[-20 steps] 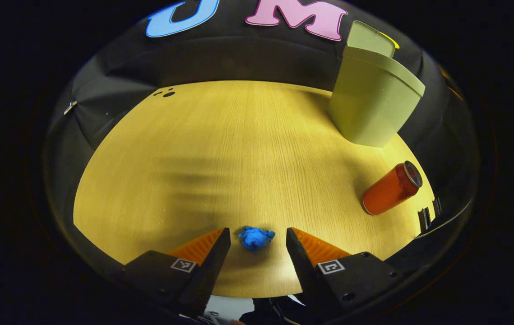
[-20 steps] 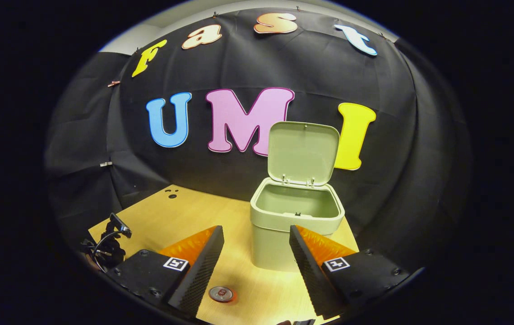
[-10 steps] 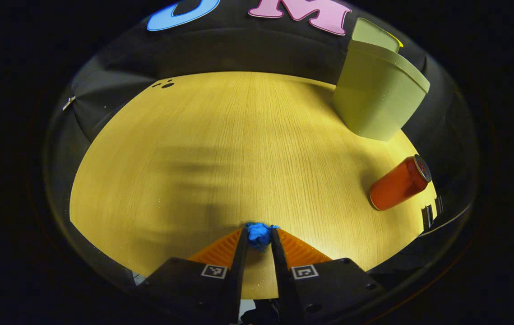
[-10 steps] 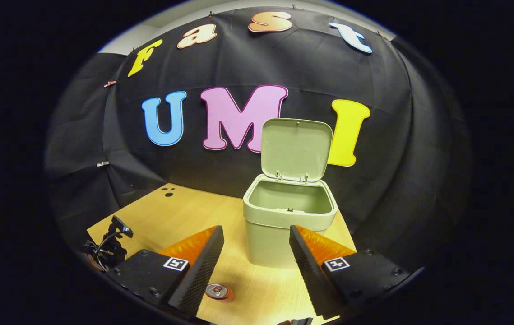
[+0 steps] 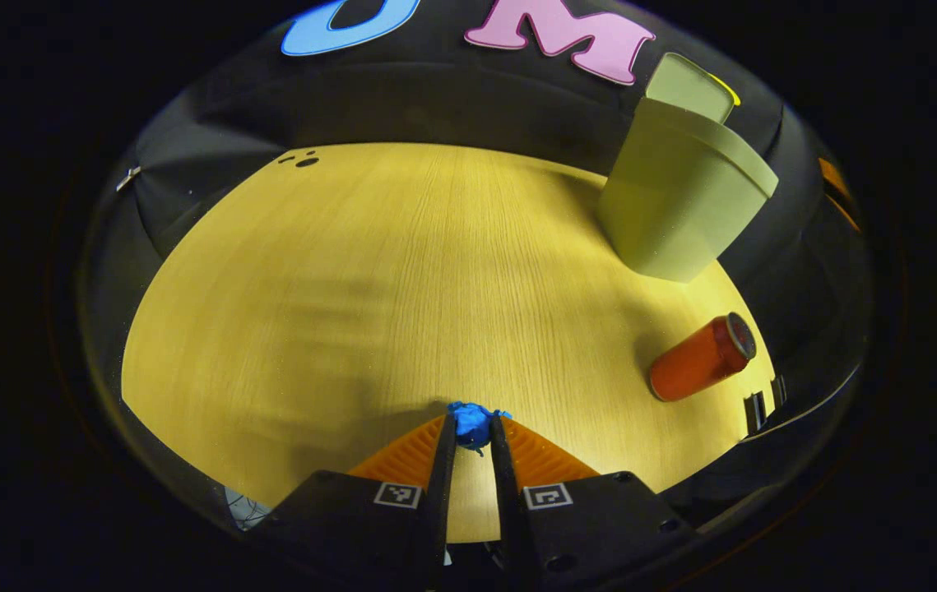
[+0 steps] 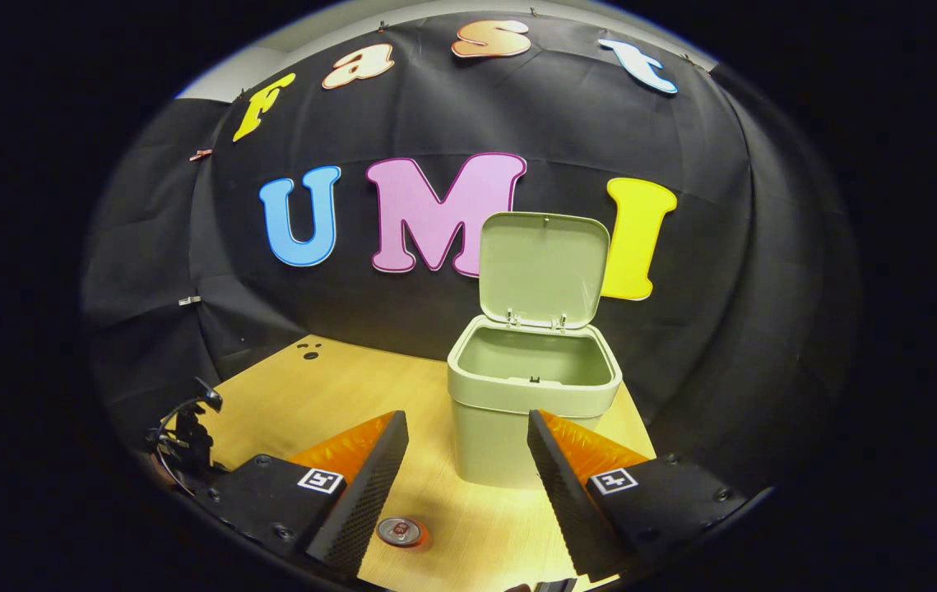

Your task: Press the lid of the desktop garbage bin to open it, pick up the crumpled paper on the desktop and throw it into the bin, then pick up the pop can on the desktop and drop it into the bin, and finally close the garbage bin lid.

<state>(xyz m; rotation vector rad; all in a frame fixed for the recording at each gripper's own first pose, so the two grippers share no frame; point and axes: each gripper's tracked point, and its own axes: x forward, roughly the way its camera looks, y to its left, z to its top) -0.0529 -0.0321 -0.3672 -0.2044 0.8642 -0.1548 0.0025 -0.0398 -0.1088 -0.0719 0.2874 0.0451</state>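
The wooden worktop [image 5: 402,271] spans the booth floor area, pale and grain-lined, with a few small dark marks [image 5: 303,160] near its far left edge.

The green garbage bin [image 6: 534,403] stands upright on the worktop toward the far right. In the right gripper view its lid [image 6: 544,267] is raised on the rear hinge, standing nearly vertical, and the interior is exposed. In the left gripper view the same bin [image 5: 682,197] appears at the far right of the worktop, leaning with the lens distortion.

The right gripper [image 6: 468,460] hangs above the near edge of the worktop, facing the bin; its fingers are spread wide apart and grasp nothing. Far to the left in that view, a dark rig with cables [image 6: 184,432] sits at the worktop's left edge; what it is cannot be told.

The left gripper [image 5: 472,436] is low over the near part of the worktop. Its fingers are clenched on the crumpled paper, one finger pressing each side.

The red pop can [image 5: 702,358] lies on its side on the worktop, nearer than the bin and apart from it. In the right gripper view its top end [image 6: 401,532] shows between that gripper's fingers, below them.

The blue crumpled paper [image 5: 470,421] sits at the left fingertips, well apart from bin and can.
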